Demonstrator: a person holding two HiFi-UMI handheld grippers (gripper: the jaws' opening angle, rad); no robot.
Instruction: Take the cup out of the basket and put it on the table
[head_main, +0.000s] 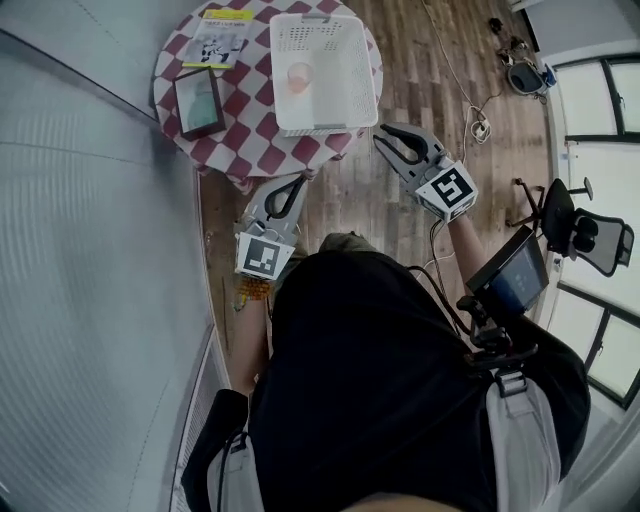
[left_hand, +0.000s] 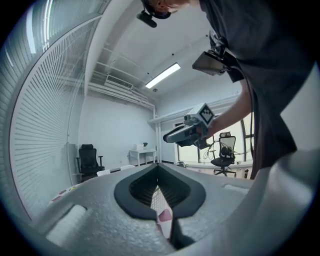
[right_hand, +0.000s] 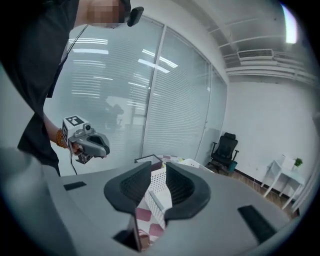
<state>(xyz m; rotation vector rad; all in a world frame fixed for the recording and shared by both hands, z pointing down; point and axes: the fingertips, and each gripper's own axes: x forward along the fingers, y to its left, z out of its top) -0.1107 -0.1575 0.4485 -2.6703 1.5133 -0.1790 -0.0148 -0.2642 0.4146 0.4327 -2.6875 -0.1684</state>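
Left of centre, the left gripper (head_main: 298, 182) is kept closed and empty beside the table (head_main: 215, 145), probably because it is not needed. The cup (head_main: 299, 77) is seen inside the basket (head_main: 322, 128) at upper centre. Lower right of it, the right gripper (head_main: 382, 137) is held partly open and empty, likely prepared for grasping.

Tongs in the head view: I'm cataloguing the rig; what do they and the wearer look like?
The left tongs and right tongs have grey bodies, dark ribbed pads, each a white cube of black square markers. Black top; orange bead bracelet on left wrist.
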